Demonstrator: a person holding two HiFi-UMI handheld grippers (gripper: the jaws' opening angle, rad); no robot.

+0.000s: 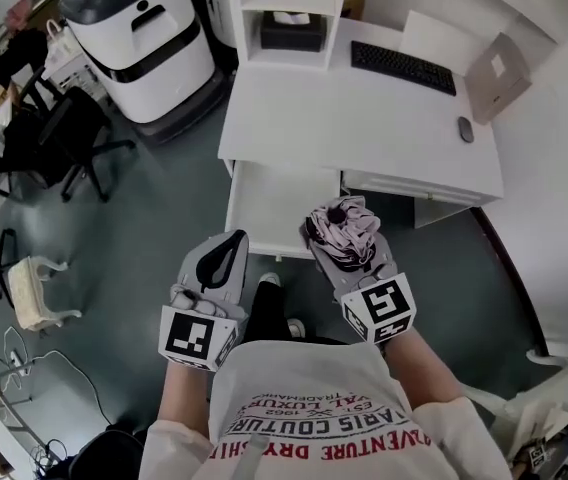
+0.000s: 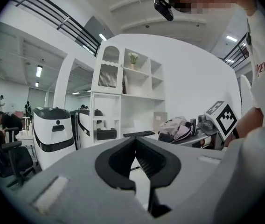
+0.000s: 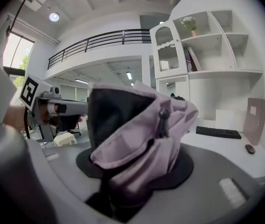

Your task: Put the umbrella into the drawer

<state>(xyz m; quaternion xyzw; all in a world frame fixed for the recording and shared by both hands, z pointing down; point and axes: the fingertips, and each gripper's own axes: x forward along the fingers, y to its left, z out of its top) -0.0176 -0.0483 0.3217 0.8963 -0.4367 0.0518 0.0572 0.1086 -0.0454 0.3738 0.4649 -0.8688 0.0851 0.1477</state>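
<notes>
- Umbrella (image 3: pixel 132 134): folded, lilac, clamped between the right gripper (image 1: pixel 347 248) fingers, its tip poking past them.
- Left gripper (image 1: pixel 232 243): fingertips pressed together, nothing between.
- Drawer (image 1: pixel 264 203): open, just ahead of both fingertips.
- Shirt (image 1: pixel 314 408) print, upside down: partly "COUTUR".
- Beyond the drawer: desk (image 1: pixel 364 118), keyboard (image 1: pixel 402 67), mouse (image 1: pixel 465 129).

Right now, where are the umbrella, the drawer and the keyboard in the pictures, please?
umbrella (image 1: pixel 344 230), head view, on the folded lilac cloth.
drawer (image 1: pixel 274 208), head view, on its bare white bottom.
keyboard (image 1: pixel 402 67), head view, on the middle keys.
</notes>
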